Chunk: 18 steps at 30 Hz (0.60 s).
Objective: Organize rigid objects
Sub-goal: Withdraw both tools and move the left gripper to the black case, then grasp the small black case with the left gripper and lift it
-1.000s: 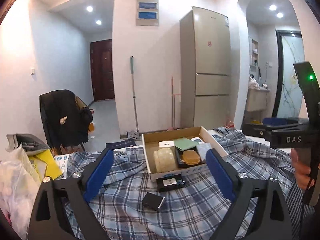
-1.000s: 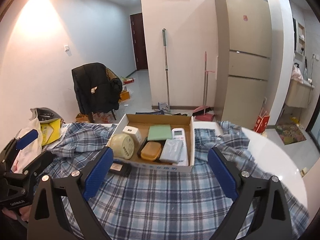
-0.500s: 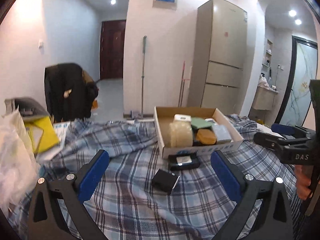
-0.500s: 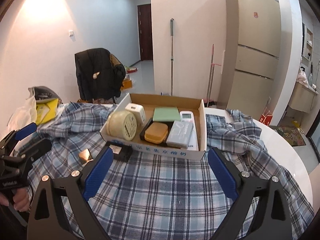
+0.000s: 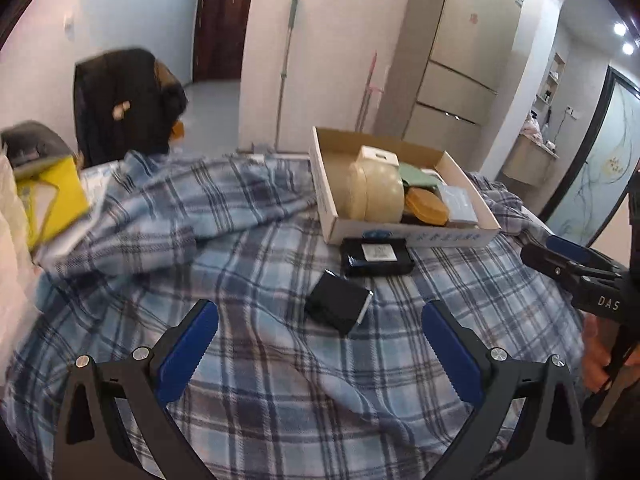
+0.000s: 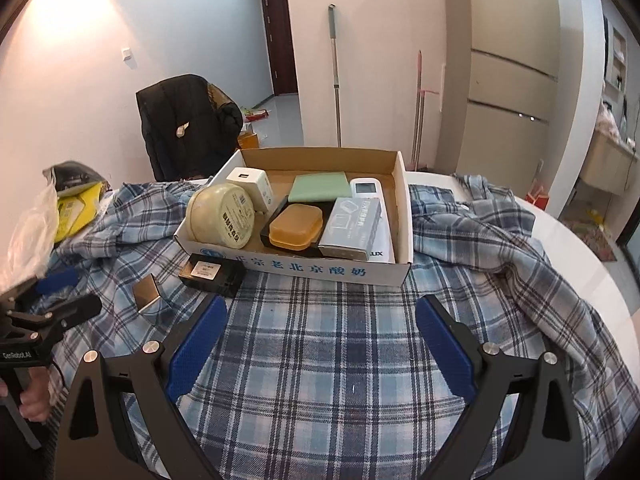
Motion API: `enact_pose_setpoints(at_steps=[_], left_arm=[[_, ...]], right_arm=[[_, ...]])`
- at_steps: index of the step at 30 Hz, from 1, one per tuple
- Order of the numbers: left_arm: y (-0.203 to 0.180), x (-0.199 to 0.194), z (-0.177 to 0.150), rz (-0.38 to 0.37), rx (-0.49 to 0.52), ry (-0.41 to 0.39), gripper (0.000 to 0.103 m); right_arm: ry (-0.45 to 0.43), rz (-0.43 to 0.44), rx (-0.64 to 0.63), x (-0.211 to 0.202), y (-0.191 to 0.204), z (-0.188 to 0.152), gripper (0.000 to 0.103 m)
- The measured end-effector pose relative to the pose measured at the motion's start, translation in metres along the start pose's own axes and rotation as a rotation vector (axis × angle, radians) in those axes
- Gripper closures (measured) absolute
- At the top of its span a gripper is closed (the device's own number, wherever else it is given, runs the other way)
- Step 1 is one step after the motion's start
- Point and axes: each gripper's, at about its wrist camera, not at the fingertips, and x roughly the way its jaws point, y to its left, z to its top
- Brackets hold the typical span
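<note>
A cardboard box (image 5: pixel 408 236) (image 6: pixel 304 270) stands on the plaid cloth and holds a cream round tin (image 6: pixel 221 216), a white charger (image 6: pixel 250 184), a green pad (image 6: pixel 318 186), an orange case (image 6: pixel 296 226), a grey packet (image 6: pixel 352 222) and a white remote (image 6: pixel 368 190). Two black items lie loose in front of it: a flat box with a white label (image 5: pixel 376 256) (image 6: pixel 211 274) and a small black block (image 5: pixel 338 306) (image 6: pixel 147 294). My left gripper (image 5: pixel 320 348) is open and empty, just short of the black block. My right gripper (image 6: pixel 322 344) is open and empty, before the box's front wall.
The blue plaid cloth (image 6: pixel 340 368) covers a round white table (image 6: pixel 580 264). Plastic bags and a yellow packet (image 5: pixel 52 200) lie at the left edge. A chair with a black jacket (image 6: pixel 188 120), a mop and a fridge stand behind.
Both grippers have moved forward and lower toward the table. The left one has closed in on the small black block. Both stay open and nothing has been grasped.
</note>
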Motion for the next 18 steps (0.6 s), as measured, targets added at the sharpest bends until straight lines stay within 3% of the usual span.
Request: enact_pose_setpoints(at_steps=[3, 6, 10, 12, 15, 18], left_arm=[[0.002, 0.001, 0.011, -0.034, -0.041, 0.003, 0.0], [-0.005, 0.012, 0.027, -0.111, 0.012, 0.064, 0.0], [-0.011, 0.031, 0.033, -0.09, 0.032, 0.137, 0.001], [-0.017, 0.039, 0.03, -0.123, 0.09, 0.176, 0.001], [-0.021, 0.05, 0.027, -0.256, 0.217, 0.236, 0.002], [-0.019, 0.06, 0.025, -0.19, 0.268, 0.222, 0.003]], right_arm=[[-0.001, -0.002, 0.019, 0.0, -0.004, 0.002, 0.008], [0.007, 0.005, 0.024, 0.001, -0.005, 0.002, 0.008], [0.001, 0.004, 0.016, -0.002, -0.005, 0.001, 0.008], [-0.005, 0.001, 0.012, -0.004, -0.006, 0.002, 0.008], [-0.001, 0.003, 0.016, -0.003, -0.008, 0.003, 0.008], [0.006, 0.007, 0.015, -0.001, -0.008, 0.002, 0.008]])
